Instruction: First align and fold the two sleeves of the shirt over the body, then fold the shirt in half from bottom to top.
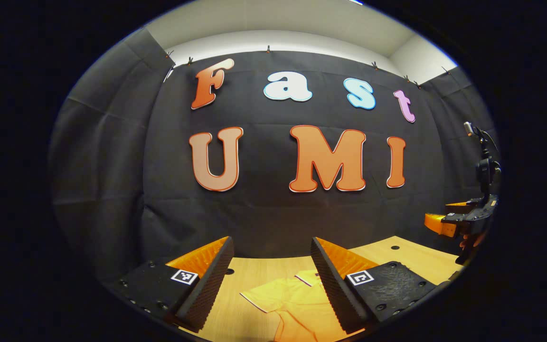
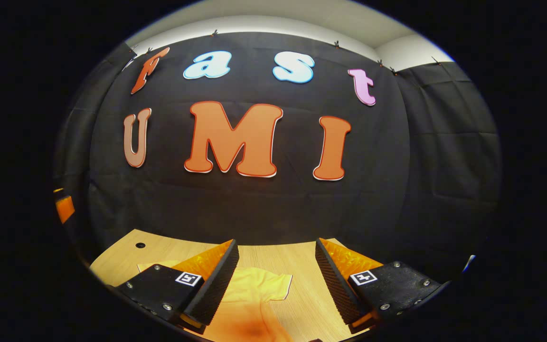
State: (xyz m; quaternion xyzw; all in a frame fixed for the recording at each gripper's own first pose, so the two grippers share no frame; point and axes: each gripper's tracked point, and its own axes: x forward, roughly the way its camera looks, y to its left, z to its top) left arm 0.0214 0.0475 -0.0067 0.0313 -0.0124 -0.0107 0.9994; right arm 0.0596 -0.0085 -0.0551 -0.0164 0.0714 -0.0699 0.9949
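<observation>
A yellow shirt [image 1: 297, 304] lies flat on the wooden table [image 1: 259, 273], one short sleeve spread to the left below my left gripper [image 1: 271, 280]. That gripper hangs above it, open, with nothing between its fingers. In the right gripper view the same shirt [image 2: 249, 297] lies with a sleeve reaching right, beneath my right gripper [image 2: 277, 280], which is open and holds nothing. At the far right of the left gripper view, the right gripper [image 1: 449, 221] hovers over the table with a hand behind it.
The black cloth wall rises just behind the table's far edge. Small round holes [image 2: 140, 245] sit in the tabletop [image 2: 297, 266] near the back. A stand with a small device [image 1: 485, 166] is at the far right.
</observation>
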